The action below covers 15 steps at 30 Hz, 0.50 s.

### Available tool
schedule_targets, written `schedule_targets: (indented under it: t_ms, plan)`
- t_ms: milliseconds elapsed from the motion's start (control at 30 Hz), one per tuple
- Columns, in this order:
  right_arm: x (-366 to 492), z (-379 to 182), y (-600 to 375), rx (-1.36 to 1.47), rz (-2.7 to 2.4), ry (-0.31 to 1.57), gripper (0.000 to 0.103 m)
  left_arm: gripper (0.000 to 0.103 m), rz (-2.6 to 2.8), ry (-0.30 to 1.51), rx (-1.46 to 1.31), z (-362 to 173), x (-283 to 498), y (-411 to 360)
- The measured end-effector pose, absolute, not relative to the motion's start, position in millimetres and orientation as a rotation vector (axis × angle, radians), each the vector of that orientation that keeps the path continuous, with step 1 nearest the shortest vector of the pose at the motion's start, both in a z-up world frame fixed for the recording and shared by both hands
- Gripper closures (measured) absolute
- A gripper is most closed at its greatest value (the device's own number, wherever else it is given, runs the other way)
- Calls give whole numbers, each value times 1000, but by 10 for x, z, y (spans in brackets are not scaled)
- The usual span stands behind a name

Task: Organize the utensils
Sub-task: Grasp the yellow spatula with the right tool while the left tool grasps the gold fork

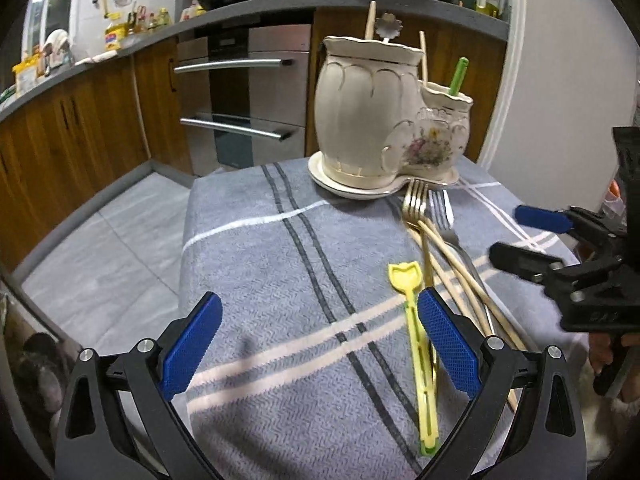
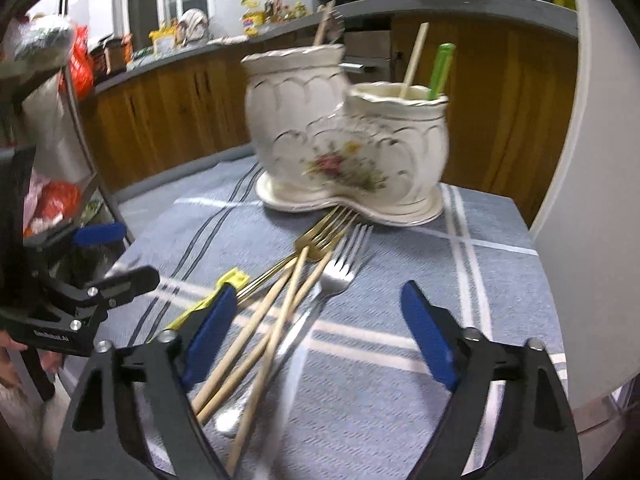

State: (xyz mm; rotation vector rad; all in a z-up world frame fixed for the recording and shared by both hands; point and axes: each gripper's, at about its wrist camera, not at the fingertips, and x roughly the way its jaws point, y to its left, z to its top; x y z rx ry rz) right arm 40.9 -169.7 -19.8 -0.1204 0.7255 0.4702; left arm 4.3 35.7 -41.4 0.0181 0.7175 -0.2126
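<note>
Both tongs wide open, empty: left tongs (image 1: 320,340), right tongs (image 2: 316,336).

1. Ceramic holders: 2, joined on one saucer base – tall one (image 1: 362,116), short floral one (image 1: 442,132).
2. Forks on the table: 3 by heads – 2 gold (image 1: 414,200), overlapping, 1 silver (image 1: 440,210).
3. Wooden chopsticks on the table (image 2: 256,336): 3 visible, crossing the fork handles.
4. Yellow plastic utensil (image 1: 418,344): 1, near side.
5. Sticks standing in the holders: 2 wooden (image 1: 423,56), 1 green (image 1: 458,76), 1 flower-topped piece (image 1: 390,26).
6. Drawer handles on the far appliance (image 1: 232,65): 2.
</note>
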Motion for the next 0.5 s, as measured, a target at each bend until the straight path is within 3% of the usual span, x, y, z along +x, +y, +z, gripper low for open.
schedule_targets:
  t_ms: [167,233,367,500]
  plan:
    - [378,-215,-1534,-92,544,788,57,9,-201,725,6,-417,42,437]
    - [352,-204,-1428,-85,584,805,68,18,-196,718,-32,-387,54,527]
    - [261,-187,-1149,-120,638,825,77,30,-187,693,-103,-322,54,677]
    - [253,-233,-939,-158,636,886,84,33,-189,677,-145,-275,41,759]
